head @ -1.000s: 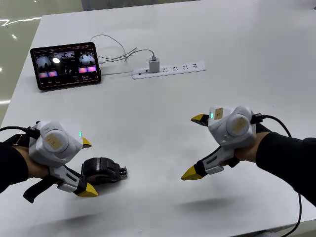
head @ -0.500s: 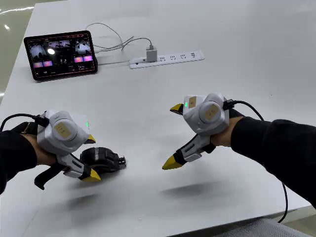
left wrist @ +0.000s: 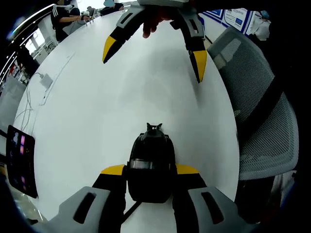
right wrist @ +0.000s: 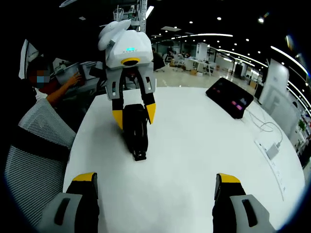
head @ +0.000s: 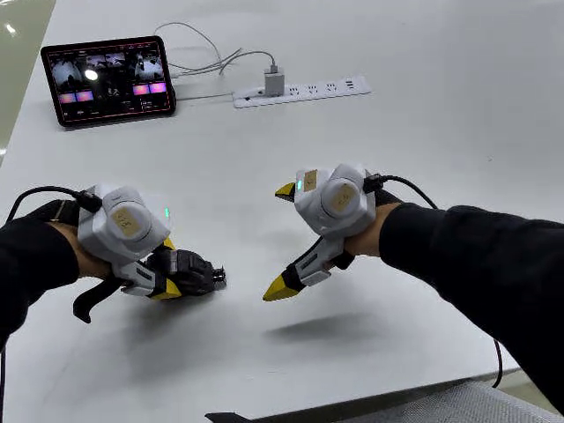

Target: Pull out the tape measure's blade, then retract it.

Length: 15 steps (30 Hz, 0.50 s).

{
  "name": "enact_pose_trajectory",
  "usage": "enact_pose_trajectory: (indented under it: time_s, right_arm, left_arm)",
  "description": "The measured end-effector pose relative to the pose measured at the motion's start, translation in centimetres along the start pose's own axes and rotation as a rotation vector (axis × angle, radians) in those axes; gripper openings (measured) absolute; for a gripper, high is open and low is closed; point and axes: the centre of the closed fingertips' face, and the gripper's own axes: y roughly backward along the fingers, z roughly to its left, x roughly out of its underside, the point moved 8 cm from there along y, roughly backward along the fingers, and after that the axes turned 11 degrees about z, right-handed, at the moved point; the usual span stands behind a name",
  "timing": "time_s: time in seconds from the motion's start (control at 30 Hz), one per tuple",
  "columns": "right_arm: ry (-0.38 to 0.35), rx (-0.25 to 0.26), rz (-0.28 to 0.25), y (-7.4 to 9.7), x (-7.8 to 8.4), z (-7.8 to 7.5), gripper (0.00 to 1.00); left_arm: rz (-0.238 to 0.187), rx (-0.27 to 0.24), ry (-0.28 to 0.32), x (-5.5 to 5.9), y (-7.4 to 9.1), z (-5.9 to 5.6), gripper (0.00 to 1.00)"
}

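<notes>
A black tape measure (head: 187, 270) lies on the white table (head: 423, 132), its blade tip (head: 218, 277) pointing right. My left gripper (head: 167, 266) is shut on the tape measure, yellow-tipped jaws pressed to both its sides; the left gripper view shows the tape measure (left wrist: 150, 165) between the fingers (left wrist: 112, 170), tip hook (left wrist: 154, 127) ahead. My right gripper (head: 284, 238) hovers open to the right of the tip, a short gap away. The right gripper view looks past wide-spread fingertips (right wrist: 85, 177) at the tape measure (right wrist: 136, 128) and the left gripper (right wrist: 133, 111).
A tablet (head: 107, 79) with a lit screen stands at the back left. A white power strip (head: 300, 90) with a plugged charger and cables lies beside it. An office mesh chair (left wrist: 252, 121) stands at the table's edge. People sit in the background.
My left gripper has closed in on the tape measure. My right gripper has moved left, nearer the blade tip. The head camera has shifted too.
</notes>
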Motion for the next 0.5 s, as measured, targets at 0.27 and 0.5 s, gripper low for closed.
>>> enact_pose_trajectory:
  time_s: [0.27, 0.5]
  right_arm:
    - [-0.003, -0.03, -0.015, -1.5, -0.7, -0.2, 0.99]
    - [0.009, -0.045, -0.008, -2.4, -1.3, 0.0, 0.99]
  left_arm:
    - [-0.011, -0.005, 0.012, 0.1, 0.0, 0.1, 0.3]
    - [-0.008, -0.015, 0.029, 0.2, 0.0, -0.2, 0.29]
